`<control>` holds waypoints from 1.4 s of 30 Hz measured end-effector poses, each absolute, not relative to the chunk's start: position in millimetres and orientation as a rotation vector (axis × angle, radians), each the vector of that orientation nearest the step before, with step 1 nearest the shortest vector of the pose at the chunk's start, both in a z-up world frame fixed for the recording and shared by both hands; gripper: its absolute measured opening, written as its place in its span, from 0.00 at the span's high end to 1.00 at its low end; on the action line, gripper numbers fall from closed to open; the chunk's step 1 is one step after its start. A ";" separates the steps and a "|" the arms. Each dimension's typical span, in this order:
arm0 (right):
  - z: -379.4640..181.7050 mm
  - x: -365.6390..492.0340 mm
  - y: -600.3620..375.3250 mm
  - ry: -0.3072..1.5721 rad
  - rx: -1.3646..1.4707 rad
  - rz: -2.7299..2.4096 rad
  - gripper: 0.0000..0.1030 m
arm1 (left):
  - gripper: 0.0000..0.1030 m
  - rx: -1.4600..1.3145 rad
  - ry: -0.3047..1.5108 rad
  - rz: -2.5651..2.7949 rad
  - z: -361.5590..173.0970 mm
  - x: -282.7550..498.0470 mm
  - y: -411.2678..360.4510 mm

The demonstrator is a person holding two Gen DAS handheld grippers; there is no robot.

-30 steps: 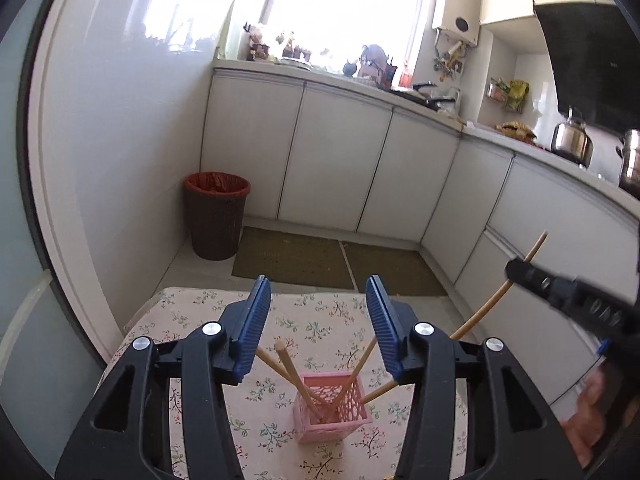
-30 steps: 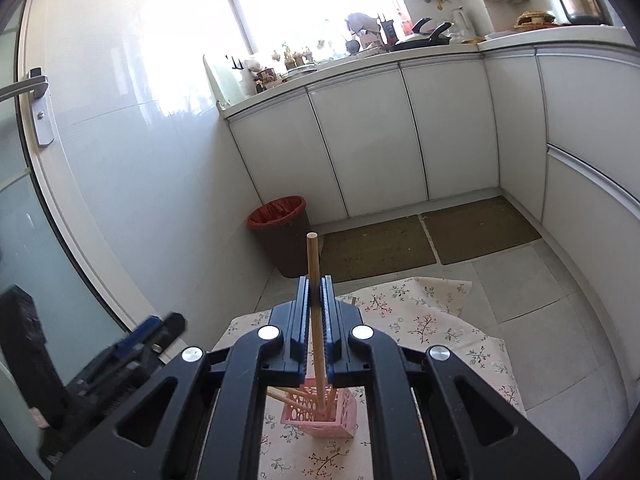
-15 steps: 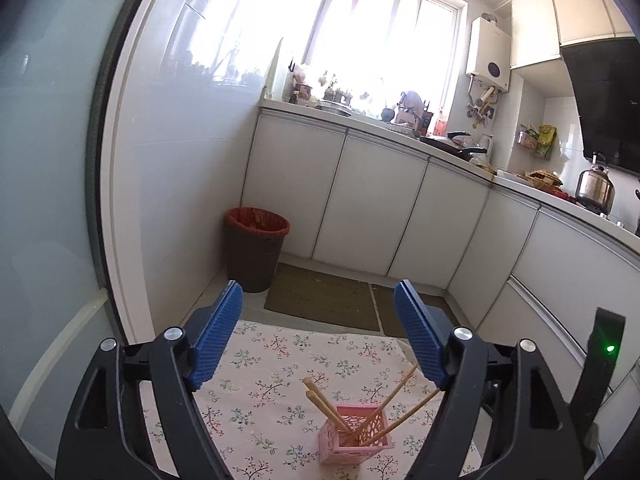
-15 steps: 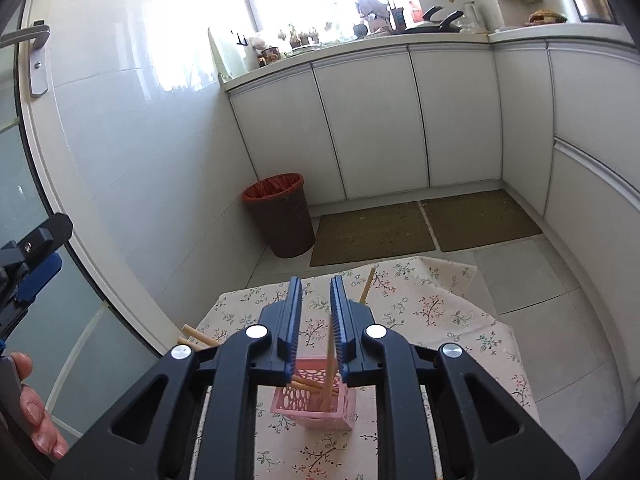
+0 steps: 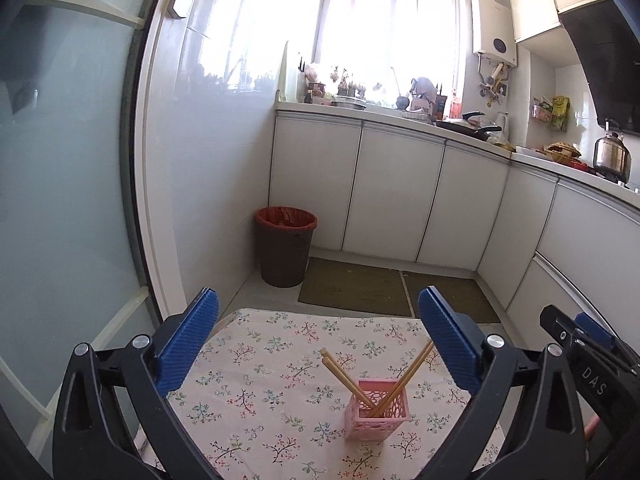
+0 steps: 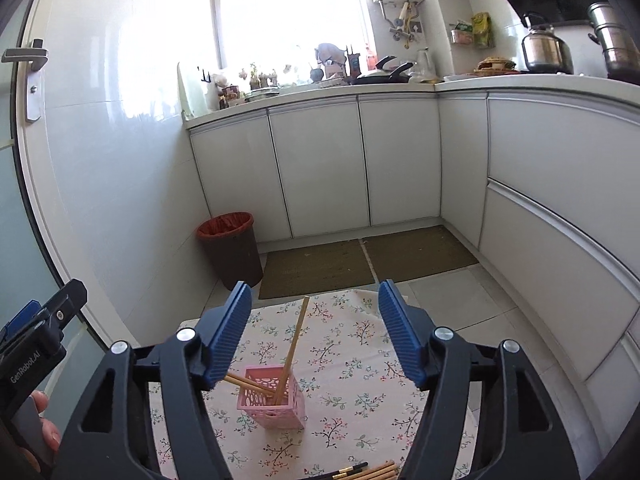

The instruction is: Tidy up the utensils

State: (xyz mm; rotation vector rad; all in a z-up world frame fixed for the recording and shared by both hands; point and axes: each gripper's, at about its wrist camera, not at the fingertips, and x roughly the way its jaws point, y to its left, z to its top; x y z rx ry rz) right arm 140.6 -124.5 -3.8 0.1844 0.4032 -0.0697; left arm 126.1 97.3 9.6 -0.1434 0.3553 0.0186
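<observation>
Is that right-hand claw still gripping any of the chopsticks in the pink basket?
Apart. The right wrist view shows the right gripper opening, its jaws clear on both sides of the chopsticks in the pink basket.

A holder is set on the tablecloth, with chopsticks leaned inside it. More chopsticks are laid at the near edge. A bin is placed on the floor beyond the far edge.

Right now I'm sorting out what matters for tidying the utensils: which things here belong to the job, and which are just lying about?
For the job:
- pink holder
- chopsticks in the holder
- loose chopsticks at the near table edge

Just about:
- trash bin
- floor mats
- kettle
- frying pan
- flowered tablecloth
</observation>
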 end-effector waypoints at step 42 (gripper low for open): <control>-195.0 39.0 -293.6 0.895 0.636 -0.335 0.07 | 0.32 0.402 1.068 -0.501 -193.7 179.9 -88.7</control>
